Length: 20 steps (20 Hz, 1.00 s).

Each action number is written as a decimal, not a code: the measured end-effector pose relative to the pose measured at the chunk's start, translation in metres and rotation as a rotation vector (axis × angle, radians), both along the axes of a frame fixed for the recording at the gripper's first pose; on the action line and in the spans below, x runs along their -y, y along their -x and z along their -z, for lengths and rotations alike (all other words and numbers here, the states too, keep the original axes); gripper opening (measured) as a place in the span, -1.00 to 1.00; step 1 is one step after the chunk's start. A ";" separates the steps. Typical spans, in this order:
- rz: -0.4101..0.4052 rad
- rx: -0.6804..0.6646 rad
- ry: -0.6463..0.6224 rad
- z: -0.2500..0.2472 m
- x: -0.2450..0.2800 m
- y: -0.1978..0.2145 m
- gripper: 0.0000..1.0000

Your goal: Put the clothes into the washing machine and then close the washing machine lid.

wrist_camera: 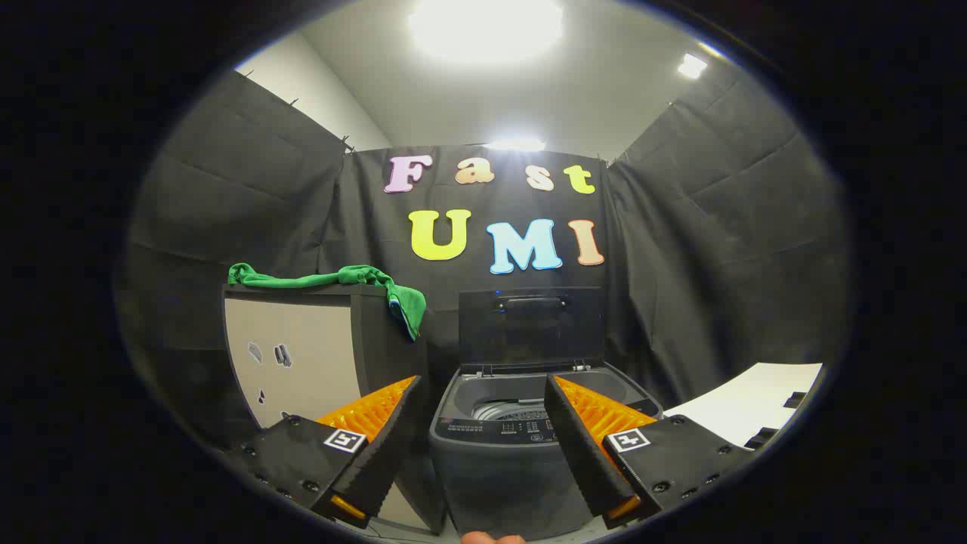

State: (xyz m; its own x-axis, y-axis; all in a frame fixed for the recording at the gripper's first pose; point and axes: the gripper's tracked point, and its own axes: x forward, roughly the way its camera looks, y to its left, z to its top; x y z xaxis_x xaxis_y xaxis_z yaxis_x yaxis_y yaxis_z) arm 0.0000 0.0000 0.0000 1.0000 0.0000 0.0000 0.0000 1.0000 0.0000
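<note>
Gripper view: hand-held gripper (pixel 483 393) spread wide, empty — washing machine (pixel 521 446) drum half-hidden behind its fingers, lid (pixel 531 325) up.

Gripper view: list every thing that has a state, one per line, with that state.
washing machine: upright beyond the fingers, drum showing.
washing machine lid: open, raised upright at the back.
green cloth: draped over the top of the cabinet, one end hanging down its corner.
cabinet: standing left of the machine.
gripper: open, fingers spread, holding nothing.
</note>
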 end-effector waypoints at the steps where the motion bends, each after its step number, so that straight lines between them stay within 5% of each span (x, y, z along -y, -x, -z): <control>1: -0.001 -0.003 0.000 0.001 -0.001 0.001 1.00; 20: 0.016 -0.022 0.009 0.008 0.003 0.001 1.00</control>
State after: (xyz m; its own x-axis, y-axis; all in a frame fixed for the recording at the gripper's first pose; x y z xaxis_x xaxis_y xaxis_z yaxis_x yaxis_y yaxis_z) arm -0.0011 -0.0030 -0.0078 0.9996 -0.0156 -0.0219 0.0154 0.9998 -0.0096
